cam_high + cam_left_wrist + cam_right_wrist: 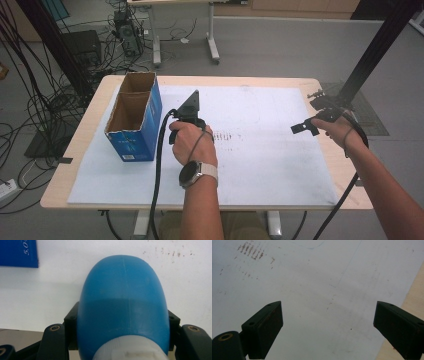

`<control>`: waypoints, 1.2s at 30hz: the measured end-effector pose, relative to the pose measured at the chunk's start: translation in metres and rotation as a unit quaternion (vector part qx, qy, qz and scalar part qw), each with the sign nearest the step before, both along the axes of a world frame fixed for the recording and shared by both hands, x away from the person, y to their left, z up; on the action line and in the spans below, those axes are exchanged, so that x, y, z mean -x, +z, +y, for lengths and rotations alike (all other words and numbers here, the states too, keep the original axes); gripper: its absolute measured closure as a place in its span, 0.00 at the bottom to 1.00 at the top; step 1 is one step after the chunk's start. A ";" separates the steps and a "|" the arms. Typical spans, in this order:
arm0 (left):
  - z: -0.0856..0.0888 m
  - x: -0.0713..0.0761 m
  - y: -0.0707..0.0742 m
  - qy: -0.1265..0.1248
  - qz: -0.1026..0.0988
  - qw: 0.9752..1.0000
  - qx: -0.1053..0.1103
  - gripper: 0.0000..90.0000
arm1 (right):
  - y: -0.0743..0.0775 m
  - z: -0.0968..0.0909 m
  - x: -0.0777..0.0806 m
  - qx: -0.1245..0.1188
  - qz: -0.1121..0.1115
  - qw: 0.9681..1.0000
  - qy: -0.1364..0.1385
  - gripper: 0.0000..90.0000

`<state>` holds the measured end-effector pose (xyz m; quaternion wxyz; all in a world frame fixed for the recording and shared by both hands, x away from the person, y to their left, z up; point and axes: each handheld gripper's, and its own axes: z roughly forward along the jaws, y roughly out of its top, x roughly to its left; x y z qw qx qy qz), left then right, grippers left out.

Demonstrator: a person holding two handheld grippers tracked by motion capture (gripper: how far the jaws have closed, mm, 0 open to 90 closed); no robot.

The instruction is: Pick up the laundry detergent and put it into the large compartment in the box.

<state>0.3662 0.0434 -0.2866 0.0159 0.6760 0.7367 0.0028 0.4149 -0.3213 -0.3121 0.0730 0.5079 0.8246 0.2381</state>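
Looking down in the high view, a pale wooden tabletop (pixel 85 150) carries a white sheet (pixel 260 165), smudged with faint brown marks near its middle. At the left of the frame stands an open blue cardboard box (pixel 135 117) with two bare brown compartments. Just right of it, the left gripper (pixel 187 117) sits in a hand with a wristwatch; the right gripper (pixel 302 128) hovers over the sheet's right edge.

In the left gripper view, a smooth, rounded blue plastic bottle (pixel 123 305) with a matte sheen and a white ribbed cap at the bottom of the frame is clamped between the black jaws, which press its sides. A corner of the box shows at upper left.

In the right gripper view, the blocky black jaws stand wide apart with nothing between them, above the scuffed sheet, the bare wood at the right edge.
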 end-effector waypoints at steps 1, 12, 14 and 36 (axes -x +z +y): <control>0.000 0.000 0.000 0.000 0.000 1.000 0.000 0.42 | 0.000 0.000 0.000 0.000 0.000 1.000 0.000 0.10; 0.000 0.001 0.000 -0.001 -0.003 1.000 -0.001 0.42 | 0.002 0.001 0.001 0.001 -0.001 1.000 0.001 0.10; 0.000 0.001 0.000 -0.001 -0.003 1.000 0.000 0.42 | 0.002 0.002 0.001 0.001 -0.001 1.000 0.003 0.10; 0.000 0.002 0.000 -0.002 -0.004 1.000 0.000 0.42 | 0.001 0.005 0.000 0.000 -0.002 1.000 0.005 0.10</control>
